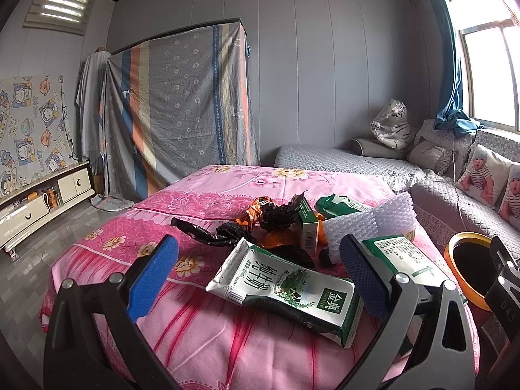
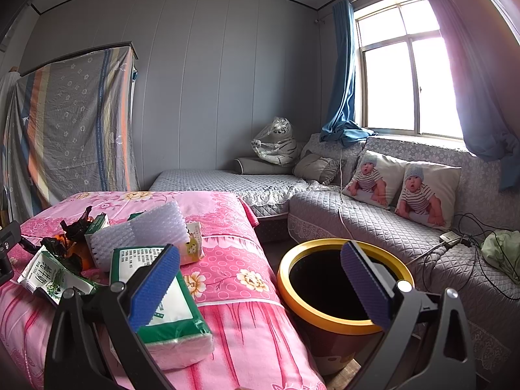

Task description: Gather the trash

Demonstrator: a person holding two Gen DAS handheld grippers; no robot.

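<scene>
- On the pink bedspread [image 1: 201, 334], a flattened milk carton [image 1: 286, 287] is seen between the wide-spread fingers of the left gripper [image 1: 256, 279], ungrasped
- Beside the bed, the yellow-rimmed bin [image 2: 328, 318] is framed by the right gripper [image 2: 260, 284], likewise spread wide and empty

A table draped in a pink floral cloth [image 1: 201, 341] carries a flattened milk carton [image 1: 286, 287], black crumpled wrappers [image 1: 214, 232], white foam netting [image 1: 370, 224], and a green tissue pack [image 2: 159, 295].
</scene>
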